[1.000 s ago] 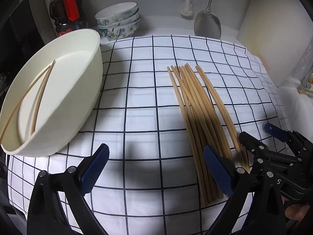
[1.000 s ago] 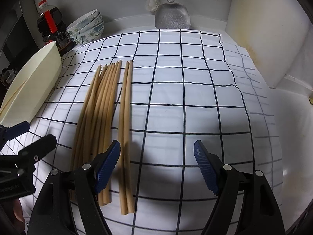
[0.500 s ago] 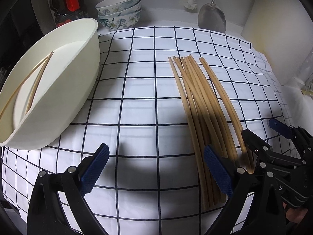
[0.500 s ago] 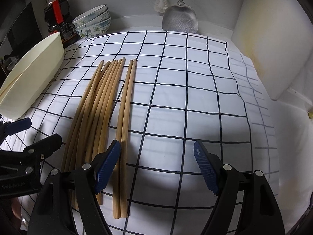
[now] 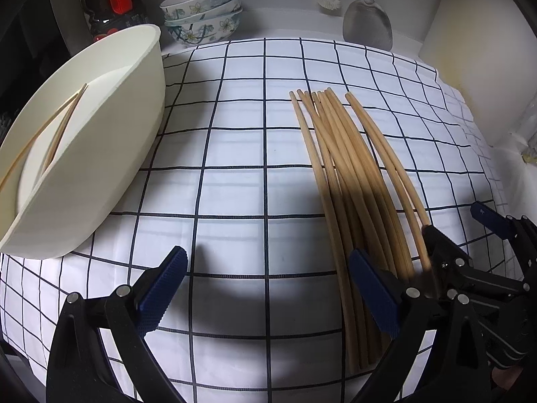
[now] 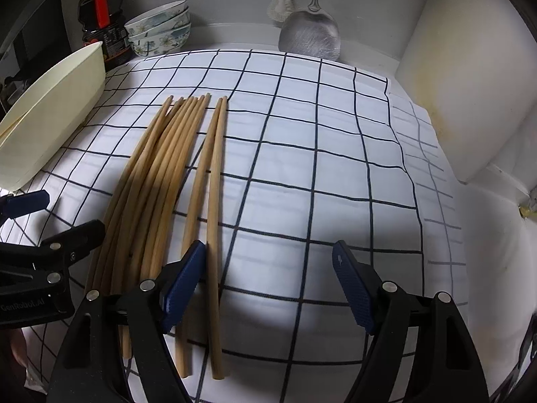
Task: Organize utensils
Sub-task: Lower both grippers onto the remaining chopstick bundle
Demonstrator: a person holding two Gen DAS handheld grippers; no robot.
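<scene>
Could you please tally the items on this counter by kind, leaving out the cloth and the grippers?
Chopsticks: 10 (8 on the cloth, 2 in the basin)
Patterned bowls: 3
White basin: 1
Bottle: 1
Metal spatula: 1
Brush: 1
Total: 17

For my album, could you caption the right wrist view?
Open right gripper poised over wooden chopsticks on a checked cloth.

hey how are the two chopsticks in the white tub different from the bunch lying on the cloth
The tub pair lies inside the white tub, slanting up its wall; the bunch lies flat on the checked cloth. The tub pair spreads apart toward one end; most of the bunch lies packed side by side. The tub holds two; the cloth holds several more. Both look like plain light wooden sticks.
</scene>
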